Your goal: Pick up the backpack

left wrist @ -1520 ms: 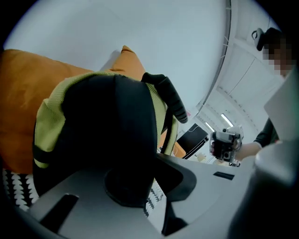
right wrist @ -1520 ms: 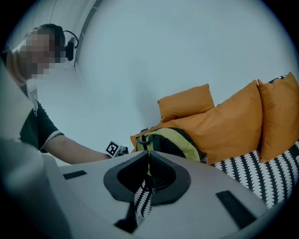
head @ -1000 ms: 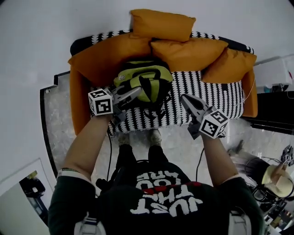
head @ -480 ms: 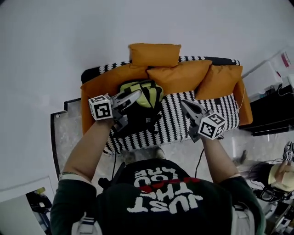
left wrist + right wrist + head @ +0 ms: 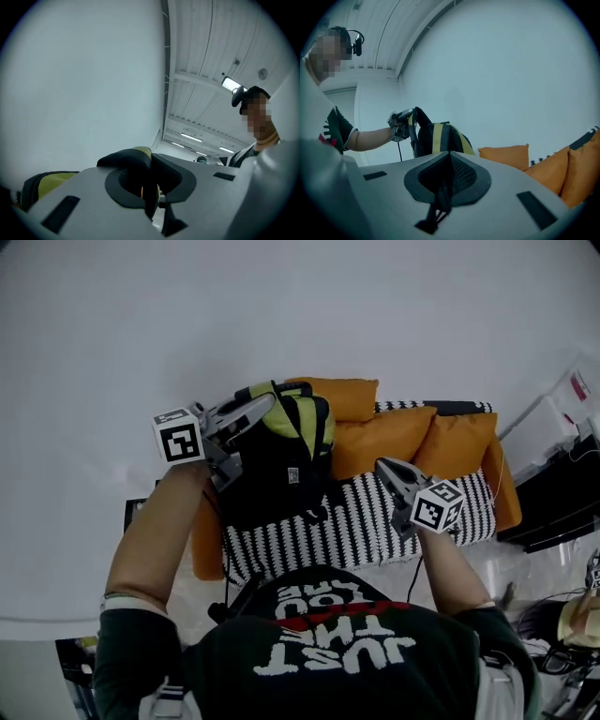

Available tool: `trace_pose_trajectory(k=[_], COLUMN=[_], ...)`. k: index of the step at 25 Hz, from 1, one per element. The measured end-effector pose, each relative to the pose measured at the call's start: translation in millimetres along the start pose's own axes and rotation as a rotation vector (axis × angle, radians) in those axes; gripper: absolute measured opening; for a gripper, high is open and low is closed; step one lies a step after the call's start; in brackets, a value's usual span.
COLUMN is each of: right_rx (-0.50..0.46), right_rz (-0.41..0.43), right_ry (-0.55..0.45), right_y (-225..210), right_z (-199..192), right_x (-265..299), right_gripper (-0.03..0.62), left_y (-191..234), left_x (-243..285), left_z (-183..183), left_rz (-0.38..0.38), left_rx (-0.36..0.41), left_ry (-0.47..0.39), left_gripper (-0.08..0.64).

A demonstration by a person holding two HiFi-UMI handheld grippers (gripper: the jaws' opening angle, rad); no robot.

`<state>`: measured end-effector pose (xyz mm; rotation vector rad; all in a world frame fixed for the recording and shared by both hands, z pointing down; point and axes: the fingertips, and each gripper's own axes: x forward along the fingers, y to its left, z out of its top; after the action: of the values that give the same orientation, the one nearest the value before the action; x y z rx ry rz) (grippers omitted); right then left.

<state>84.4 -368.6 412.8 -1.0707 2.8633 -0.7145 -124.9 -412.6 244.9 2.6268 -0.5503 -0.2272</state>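
The backpack, black with yellow-green panels, hangs in the air above the left end of the sofa. My left gripper is shut on its black top handle, which shows pinched between the jaws in the left gripper view, with yellow-green fabric below it. My right gripper hovers over the striped seat to the right of the bag, shut with nothing in it. In the right gripper view the hanging backpack and the left gripper are ahead on the left, beyond my right gripper.
Orange cushions line the sofa's back against a white wall. A dark cabinet and white equipment stand to the right. Cables and gear lie on the floor at lower right.
The left gripper has risen steeply with the backpack, lifting it off the sofa seat. The right gripper has also risen, less far, still shut and empty.
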Motion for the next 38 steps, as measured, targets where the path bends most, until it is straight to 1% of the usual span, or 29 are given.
trace_pose_trajectory(k=[2,3,4,6,9,13,18,25,30,32,36,38], right_rx=[-0.011,-0.016,-0.021,-0.035,-0.083,-0.129,-0.182,-0.268,-0.24,-0.245,-0.275,-0.277], right_rz=[0.004,0.004,0.004,0.0,-0.007,-0.016,-0.028,-0.011,-0.026,-0.024,-0.015,-0.01], right_ry=[-0.019,-0.028,-0.034,-0.041,-0.044,-0.047,-0.054,-0.059,-0.053,-0.041,-0.043,-0.043], right_y=[10.4,14.1,16.1,15.5,8.2,-6.5,-20.7,-25.3,-17.4,-17.6,-22.4,-22.8], right_z=[46.9,64.5,74.0,72.9,56.4,45.1,37.7,21.1,10.2,13.8,28.0,32.0], right_x=[17.7,24.6,27.8,25.1,14.5,3.9,2.7,12.3,17.7,17.4,15.0,14.3], right_gripper=[0.034,0.034,0.034,0.034,0.034,0.034,0.034,0.034,0.034,0.034,0.033,0.034], left_y=[-7.6,-11.4,-16.4,-29.0,-43.8,-56.2,-70.5,-86.3,-81.3,-80.7,-82.4,-82.6], left_x=[2.7,3.4,3.5,2.3,0.5,-1.5,-2.7,-7.7,-5.6,-5.5,-8.5,-8.5], left_z=[77.5,109.4,131.5,149.9,155.2,166.9,174.9,178.9,180.6,180.7,181.4,180.7], left_rz=[-0.01,-0.015,-0.019,-0.025,-0.019,0.019,0.048,0.089,0.098,0.115,0.172,0.181], left_rx=[0.064,0.095,0.125,0.183,0.26,0.337,0.412,0.506,0.506,0.503,0.509,0.504], left_ry=[-0.012,-0.02,-0.028,-0.046,-0.074,-0.111,-0.146,-0.195,-0.173,-0.176,-0.196,-0.194], left_gripper=[0.049,0.049,0.049,0.049,0.049,0.049,0.049,0.049,0.049,0.049,0.049,0.049])
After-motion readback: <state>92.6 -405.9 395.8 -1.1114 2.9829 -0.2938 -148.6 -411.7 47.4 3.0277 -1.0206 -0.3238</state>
